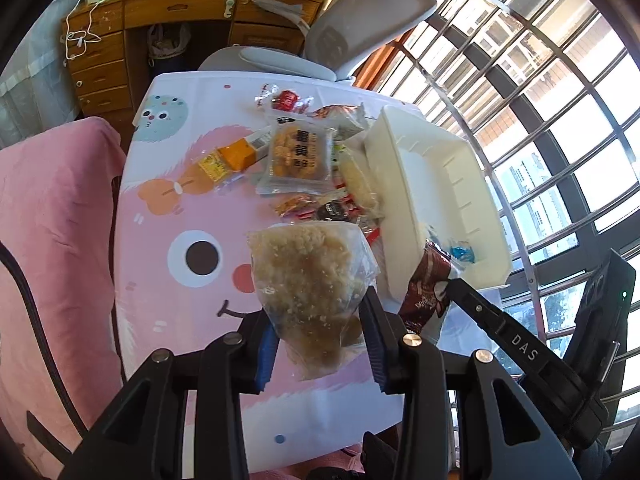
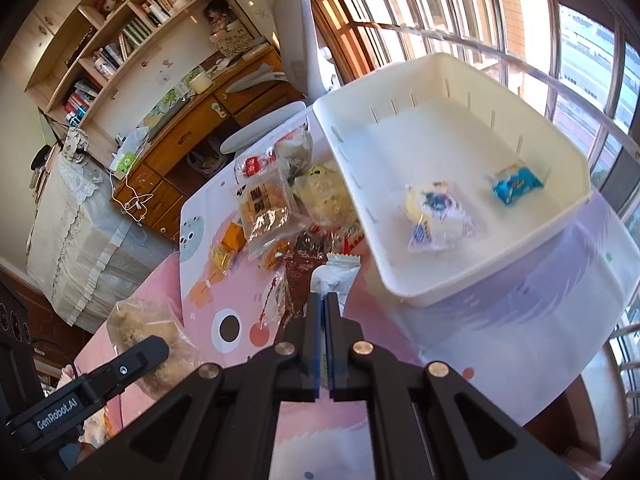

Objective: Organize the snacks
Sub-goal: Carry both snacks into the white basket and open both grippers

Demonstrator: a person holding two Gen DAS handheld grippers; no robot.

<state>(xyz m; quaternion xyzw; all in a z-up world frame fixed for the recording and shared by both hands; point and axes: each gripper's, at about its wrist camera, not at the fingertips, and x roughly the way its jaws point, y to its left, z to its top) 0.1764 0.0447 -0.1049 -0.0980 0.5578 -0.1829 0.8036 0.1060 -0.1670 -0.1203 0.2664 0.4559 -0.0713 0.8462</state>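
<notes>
At the left, a clear bag of crumbly beige snack [image 1: 308, 292] is pinched at its lower part between the blue pads of the left gripper [image 1: 320, 344], and it is held above the pink cartoon tablecloth [image 1: 180, 208], near the near edge of the table. To its right, a thin dark-red and silver sachet [image 2: 334, 276] is clamped by its near end between the tightly closed fingers of the right gripper [image 2: 324, 308]. The white bin [image 2: 452, 280] stands farther right, close to the window bars [image 2: 520, 20]; a yellow-and-blue packet [image 2: 436, 216] and a small blue packet [image 2: 516, 184] already lie inside it. The step in hand is judged to be the carrying of both held snacks to the bin. Each should be lifted clear of the near rim before release, and the bulky bag is best lowered onto bare floor beside the two packets, since it hangs loosely and may swing. Between the grippers and the bin's left wall, a loose pile of snacks [image 1: 300, 156] remains on the cloth, so a low sideways sweep would risk dragging packets along or knocking the bin. A grey chair [image 1: 360, 28] and a wooden desk [image 1: 180, 12] stand beyond the far end of the table.
</notes>
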